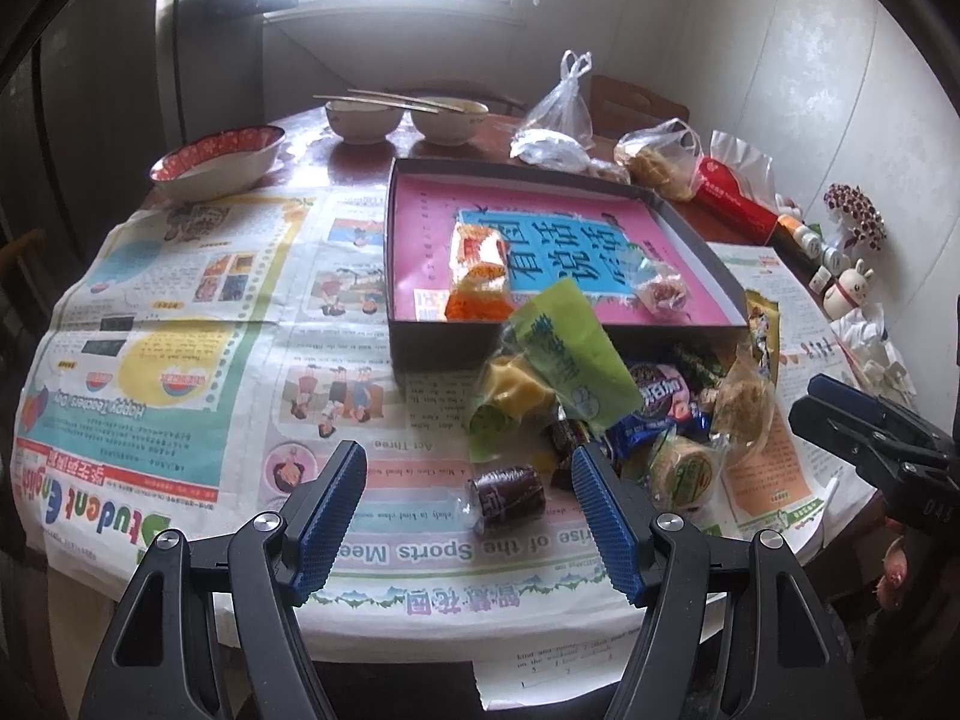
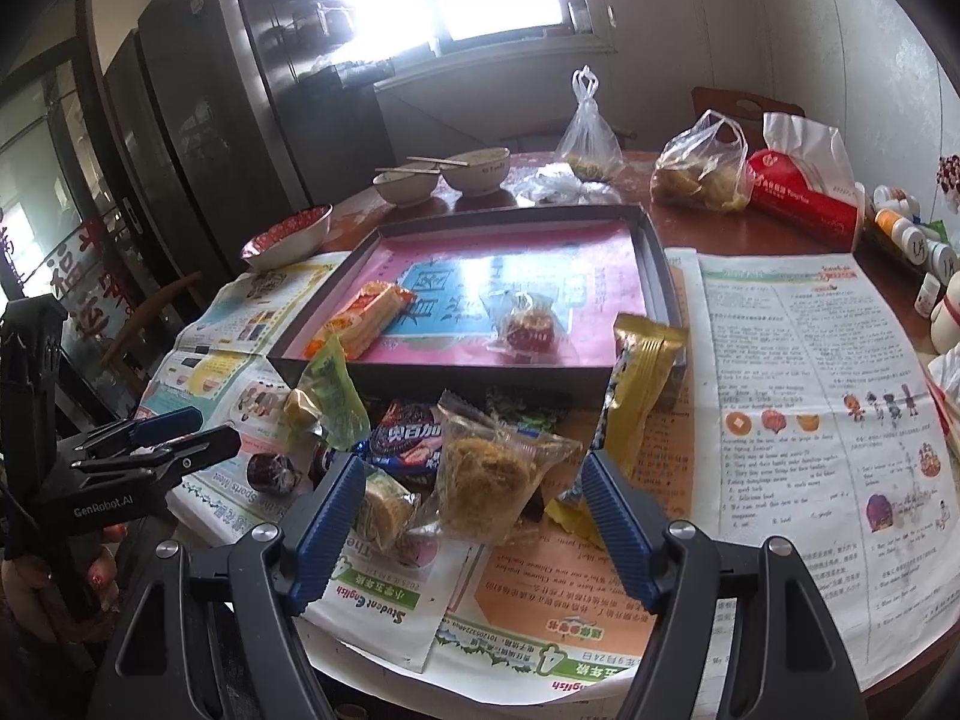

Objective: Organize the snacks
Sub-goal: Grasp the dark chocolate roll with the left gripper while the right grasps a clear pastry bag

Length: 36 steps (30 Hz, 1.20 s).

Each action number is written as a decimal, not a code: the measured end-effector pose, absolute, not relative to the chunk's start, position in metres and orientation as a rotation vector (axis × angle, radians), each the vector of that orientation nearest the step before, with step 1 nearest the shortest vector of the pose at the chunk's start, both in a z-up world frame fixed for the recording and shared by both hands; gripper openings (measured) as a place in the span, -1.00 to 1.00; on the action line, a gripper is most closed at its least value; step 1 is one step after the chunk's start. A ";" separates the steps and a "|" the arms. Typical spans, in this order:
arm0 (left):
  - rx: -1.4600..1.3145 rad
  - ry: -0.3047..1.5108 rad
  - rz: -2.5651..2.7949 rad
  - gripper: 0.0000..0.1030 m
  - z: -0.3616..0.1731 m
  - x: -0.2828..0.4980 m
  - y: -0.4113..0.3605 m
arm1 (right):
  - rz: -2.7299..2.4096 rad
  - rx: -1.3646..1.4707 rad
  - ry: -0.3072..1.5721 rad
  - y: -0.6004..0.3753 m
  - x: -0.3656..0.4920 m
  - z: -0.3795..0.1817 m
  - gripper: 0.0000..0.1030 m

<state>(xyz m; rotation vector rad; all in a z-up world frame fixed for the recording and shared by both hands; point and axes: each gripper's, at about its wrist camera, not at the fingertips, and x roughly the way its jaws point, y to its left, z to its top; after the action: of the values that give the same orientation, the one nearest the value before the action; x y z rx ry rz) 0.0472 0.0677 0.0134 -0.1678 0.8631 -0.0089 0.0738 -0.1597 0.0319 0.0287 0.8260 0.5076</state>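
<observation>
Round table [image 1: 336, 150] is running under newspapers [image 1: 180, 312], near rim curving just below both grippers. Shallow dark box [image 1: 414, 336] with a pink and blue printed sheet inside is sitting mid-table, its near wall standing right behind the snack pile. Open room: wide bare newspaper left of the pile in the left wrist view, and another clear stretch of paper [image 2: 810, 390] right of the box in the right wrist view. Far edge is crowded: red patterned bowl [image 1: 222, 159], two pale bowls [image 1: 363, 117] with chopsticks across them, plastic bags [image 1: 564, 102], red tissue pack [image 1: 735, 201], small bottles [image 1: 807, 240] by the wall. Left gripper [image 1: 468, 501] is hanging open, nothing held, a small dark wrapped roll [image 1: 507, 495] lying on the paper between its fingers, not touched. Right gripper [image 2: 471, 507] is also open and empty, hovering over a clear-wrapped crumbly brown cake [image 2: 489, 477]; a round pastry in clear wrap [image 2: 381, 507] is lying just beside its left finger. Rest of pile is touching the box's near wall: green packet [image 1: 564, 360] leaning up over the rim, blue cookie pack [image 2: 408, 441], gold packet [image 2: 645, 369] propped upright at the box's near right corner. Already inside the box: orange wafer pack [image 1: 480, 270] at the near left, small clear-wrapped reddish sweet [image 1: 663, 294] at the near right, well apart
</observation>
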 end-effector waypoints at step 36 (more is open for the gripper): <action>-0.128 0.930 -0.052 -0.27 -0.026 0.071 0.046 | 0.425 0.035 0.833 -0.142 0.102 0.012 -0.23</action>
<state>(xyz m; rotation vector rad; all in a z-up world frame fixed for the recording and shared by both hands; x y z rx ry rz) 0.0706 0.0460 -0.0256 -0.1283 0.9297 -0.0516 0.1019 -0.1415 0.0122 0.0349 0.8326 0.4253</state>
